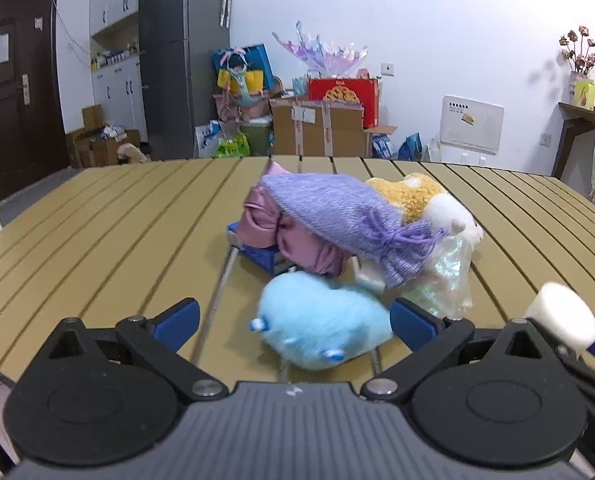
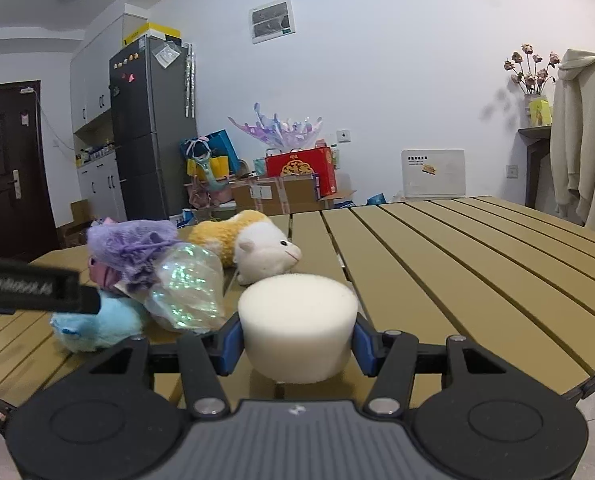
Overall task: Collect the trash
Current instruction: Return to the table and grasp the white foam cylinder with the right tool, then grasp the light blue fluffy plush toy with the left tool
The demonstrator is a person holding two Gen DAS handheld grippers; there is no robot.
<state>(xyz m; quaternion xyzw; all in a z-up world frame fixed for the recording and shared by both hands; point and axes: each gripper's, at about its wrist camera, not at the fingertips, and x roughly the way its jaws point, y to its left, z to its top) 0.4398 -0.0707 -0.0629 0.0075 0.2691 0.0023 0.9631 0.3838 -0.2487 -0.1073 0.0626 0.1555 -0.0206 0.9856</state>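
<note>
The right gripper clamps a white foam puck above the table's near edge, while the left gripper (jaws spread) straddles a blue plush.

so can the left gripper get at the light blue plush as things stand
Probably yes: the left gripper is open, and the light blue plush lies between its fingers on the table, with nothing in front of it.

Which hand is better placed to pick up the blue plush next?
Left. The left tongs stand open with the blue plush right between their tips on the table, while the right tongs are already shut on the white sponge.
</note>
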